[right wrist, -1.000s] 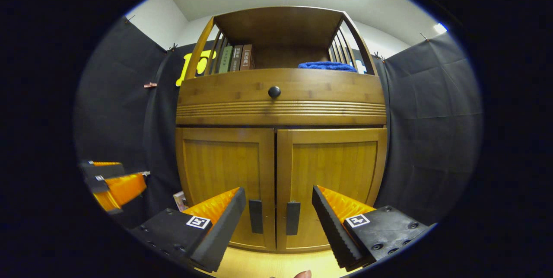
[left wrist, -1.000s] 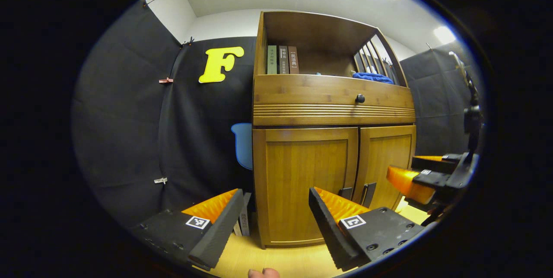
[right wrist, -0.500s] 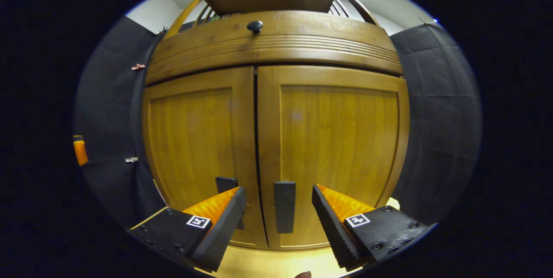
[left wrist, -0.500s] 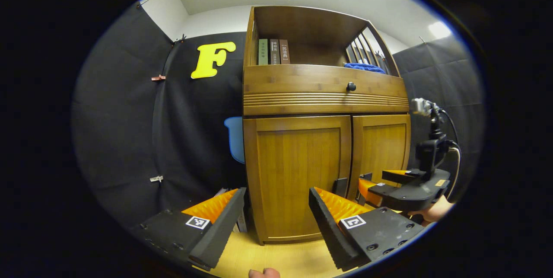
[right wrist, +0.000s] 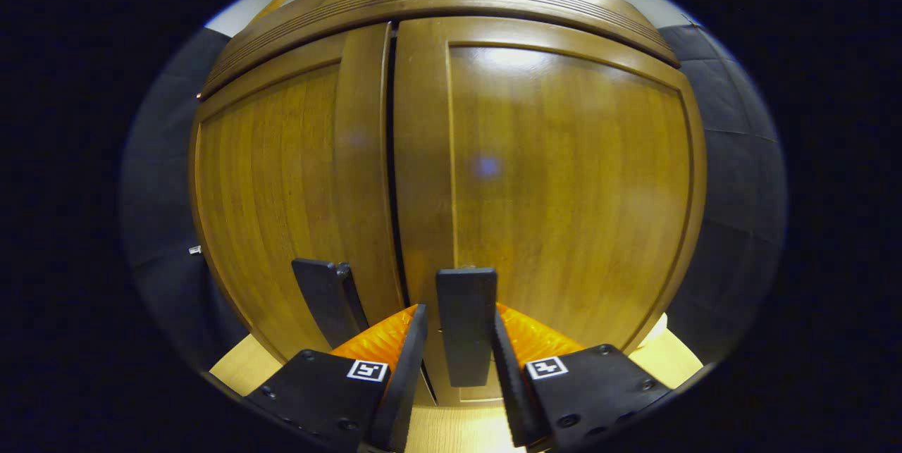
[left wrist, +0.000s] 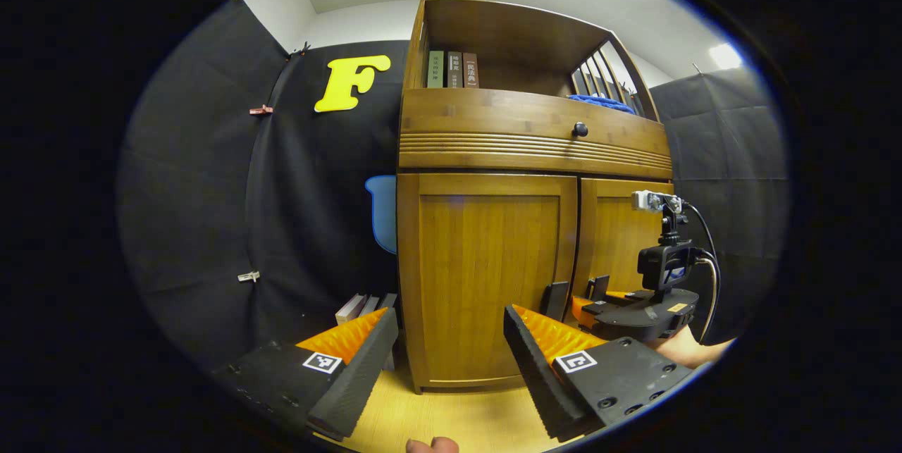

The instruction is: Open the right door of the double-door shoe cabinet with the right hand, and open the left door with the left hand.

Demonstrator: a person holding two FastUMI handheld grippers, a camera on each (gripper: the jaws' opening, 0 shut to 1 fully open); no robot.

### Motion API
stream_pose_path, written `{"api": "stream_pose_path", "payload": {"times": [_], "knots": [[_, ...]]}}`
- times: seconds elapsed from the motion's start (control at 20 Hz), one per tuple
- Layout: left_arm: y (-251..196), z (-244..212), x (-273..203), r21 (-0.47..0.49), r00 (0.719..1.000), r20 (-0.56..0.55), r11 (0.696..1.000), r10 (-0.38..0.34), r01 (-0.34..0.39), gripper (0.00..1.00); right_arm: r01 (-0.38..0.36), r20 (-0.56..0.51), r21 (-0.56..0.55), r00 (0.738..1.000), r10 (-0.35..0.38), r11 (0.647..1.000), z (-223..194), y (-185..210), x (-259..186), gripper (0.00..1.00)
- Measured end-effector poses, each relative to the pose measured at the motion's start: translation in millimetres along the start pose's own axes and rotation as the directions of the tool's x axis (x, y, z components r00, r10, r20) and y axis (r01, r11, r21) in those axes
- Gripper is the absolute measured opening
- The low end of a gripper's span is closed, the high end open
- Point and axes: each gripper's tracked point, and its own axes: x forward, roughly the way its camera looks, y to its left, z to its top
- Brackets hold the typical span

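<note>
The right door's handle [right wrist: 465,323] now stands between the right gripper [right wrist: 458,361], whose jaws have narrowed from wide to just beside it on both sides, though firm contact is unclear; both doors of the shoe cabinet [left wrist: 493,277] remain closed; the left door's handle [left wrist: 554,300] is untouched; the left gripper [left wrist: 447,361] stays back with jaws wide, facing the left door [left wrist: 486,277].
</note>
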Motion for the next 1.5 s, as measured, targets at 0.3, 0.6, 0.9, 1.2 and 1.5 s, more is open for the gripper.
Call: {"api": "stream_pose_path", "payload": {"times": [0.3, 0.6, 0.9, 1.2, 1.5], "knots": [[4.5, 0.8, -11.3, -0.006, 1.000, 0.007, 1.000, 0.019, -0.019, 0.94, -0.024, 0.005, 0.009, 1.000, 0.024, 1.000, 8.1, -2.5, -9.1, 0.28], [-6.6, 8.1, -28.5, -0.001, 0.999, 0.031, 1.000, 0.018, -0.018, 0.92, -0.093, 0.016, 0.045, 0.996, 0.092, 0.995, 24.3, -4.6, -19.9, 0.27], [-32.1, 0.9, -40.6, -0.016, 1.000, 0.024, 1.000, 0.007, -0.007, 0.94, -0.101, 0.047, 0.046, 0.994, 0.099, 0.994, 25.0, -3.2, -19.2, 0.24], [-78.2, 2.2, -34.5, -0.004, 0.999, 0.036, 1.000, 0.005, -0.005, 0.94, -0.132, 0.023, 0.070, 0.991, 0.131, 0.989, 33.2, -4.0, -26.0, 0.27], [-132.2, -2.5, -17.6, 0.016, 1.000, 0.010, 1.000, -0.006, 0.005, 0.92, -0.112, 0.002, 0.003, 0.994, 0.112, 0.994, 37.5, -6.3, -28.4, 0.22]]}}
